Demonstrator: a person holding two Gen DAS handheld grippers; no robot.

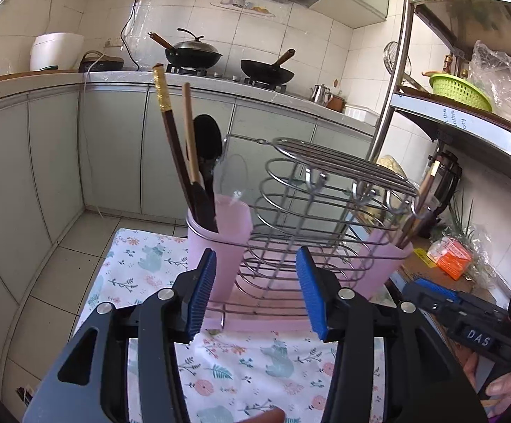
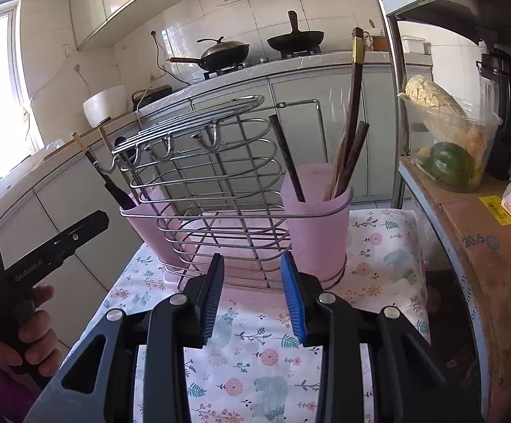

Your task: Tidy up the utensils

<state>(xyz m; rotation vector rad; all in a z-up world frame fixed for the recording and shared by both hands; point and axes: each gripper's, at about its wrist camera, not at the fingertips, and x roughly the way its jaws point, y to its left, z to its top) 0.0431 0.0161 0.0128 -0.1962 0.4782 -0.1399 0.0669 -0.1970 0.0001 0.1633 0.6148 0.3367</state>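
Both grippers face the wire utensil rack (image 1: 312, 211) across the floral cloth (image 1: 241, 363), and neither has anything in its grasp. The left gripper (image 1: 259, 292) has its blue pads spread wide, released, with only cloth and the rack's pink base showing between them. The right gripper (image 2: 253, 299) is released too, jaws apart and empty, aimed at the rack's front.

The rack stands towards the far edge of the cloth-covered table (image 2: 389, 246), a pink cup at each end. The left pink cup (image 1: 220, 243) holds a dark chopstick with a gold band (image 1: 167, 120), a pale wooden chopstick (image 1: 189, 130), a black spoon (image 1: 206, 144) and a clear plastic spoon (image 1: 232, 176), all standing upright or leaning slightly. The right pink cup (image 2: 317, 218) holds several dark chopsticks (image 2: 352, 112), one gold-banded and taller than the rest.

A hand (image 2: 26, 335) in a purple sleeve grips the left gripper's handle at the table's left side.
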